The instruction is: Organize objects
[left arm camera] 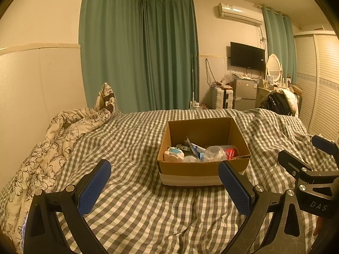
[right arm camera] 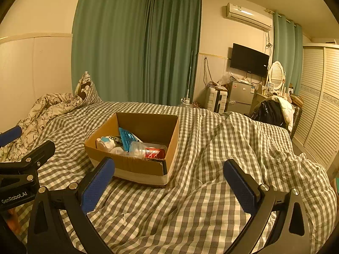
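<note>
Fingers of left gripper [left arm camera: 164, 187] and right gripper [right arm camera: 169, 187] spread wide, empty, near the cardboard box [left arm camera: 203, 171].

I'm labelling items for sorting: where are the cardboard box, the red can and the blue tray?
cardboard box [right arm camera: 135, 165]: right wrist view, near front wall.
red can [right arm camera: 155, 153]: right wrist view, its printed side.
blue tray [right arm camera: 126, 138]: right wrist view, its gridded face.
</note>
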{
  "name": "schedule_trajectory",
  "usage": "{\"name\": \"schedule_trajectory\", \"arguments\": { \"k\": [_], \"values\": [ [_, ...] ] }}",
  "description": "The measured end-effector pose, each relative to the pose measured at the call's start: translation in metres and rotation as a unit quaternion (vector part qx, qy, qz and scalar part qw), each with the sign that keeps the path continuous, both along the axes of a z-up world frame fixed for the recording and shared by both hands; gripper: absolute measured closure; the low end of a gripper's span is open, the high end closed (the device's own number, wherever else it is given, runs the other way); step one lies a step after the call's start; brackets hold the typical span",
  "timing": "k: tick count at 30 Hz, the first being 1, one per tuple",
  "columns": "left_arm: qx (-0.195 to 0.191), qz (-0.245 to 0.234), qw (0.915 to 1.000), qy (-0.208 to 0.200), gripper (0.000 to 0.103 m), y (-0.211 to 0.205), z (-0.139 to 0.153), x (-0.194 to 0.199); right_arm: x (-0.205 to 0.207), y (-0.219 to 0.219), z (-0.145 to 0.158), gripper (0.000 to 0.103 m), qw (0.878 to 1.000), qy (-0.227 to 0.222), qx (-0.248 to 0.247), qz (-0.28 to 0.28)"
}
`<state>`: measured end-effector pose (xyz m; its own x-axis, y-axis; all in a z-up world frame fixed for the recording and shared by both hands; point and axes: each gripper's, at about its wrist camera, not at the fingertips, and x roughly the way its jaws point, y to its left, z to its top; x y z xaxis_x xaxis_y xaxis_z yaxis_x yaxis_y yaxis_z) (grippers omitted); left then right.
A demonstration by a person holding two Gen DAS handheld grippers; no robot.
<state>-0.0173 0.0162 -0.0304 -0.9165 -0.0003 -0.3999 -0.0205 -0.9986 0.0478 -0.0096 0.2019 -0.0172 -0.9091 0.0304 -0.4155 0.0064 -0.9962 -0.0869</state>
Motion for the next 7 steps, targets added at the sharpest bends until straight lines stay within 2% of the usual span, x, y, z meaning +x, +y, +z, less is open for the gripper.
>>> {"name": "schedule_trajectory", "arguments": {
  "k": [7],
  "values": [
    [0.006,0.000,1.0000,-0.002,0.000,-0.0028,0.0004,-0.0007,0.0000,-0.0001,0.0000,0.000,1.000,0.000,0.000,0.000]
  ]
}}
